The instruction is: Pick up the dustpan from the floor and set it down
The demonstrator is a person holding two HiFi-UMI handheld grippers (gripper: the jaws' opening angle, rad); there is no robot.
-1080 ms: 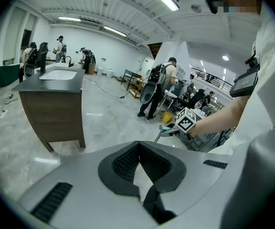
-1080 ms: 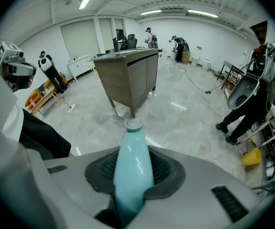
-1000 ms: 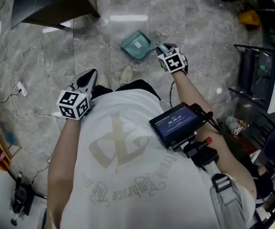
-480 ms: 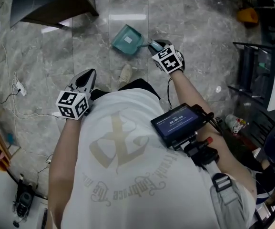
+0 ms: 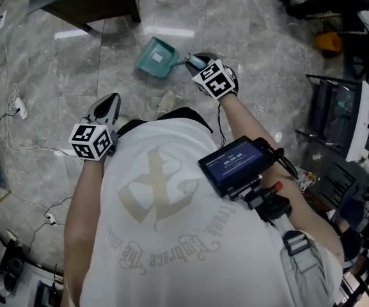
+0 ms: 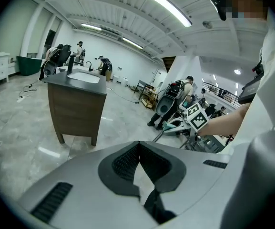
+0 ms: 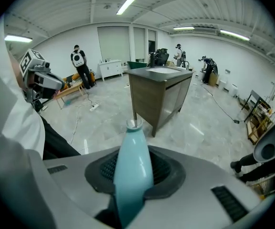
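The teal dustpan (image 5: 157, 57) hangs over the grey marble floor, its handle (image 5: 183, 61) reaching right into my right gripper (image 5: 196, 61). That gripper (image 7: 132, 151) is shut on the handle (image 7: 132, 173), whose ringed tip pokes out past the jaws; the pan itself is hidden in the right gripper view. My left gripper (image 5: 107, 106) is held low at the person's left side, away from the dustpan. Its jaws (image 6: 138, 144) are shut, pads meeting at the tips with nothing between them.
A dark wooden cabinet (image 5: 82, 2) stands just beyond the dustpan at the upper left. White cables (image 5: 18, 126) trail over the floor on the left. Black racks and clutter (image 5: 337, 120) fill the right side. A shoe (image 5: 166, 101) shows below the dustpan. People stand far off (image 7: 81, 63).
My right gripper has carried the dustpan leftward and farther from the body, toward the cabinet. The left gripper has stayed about where it was.
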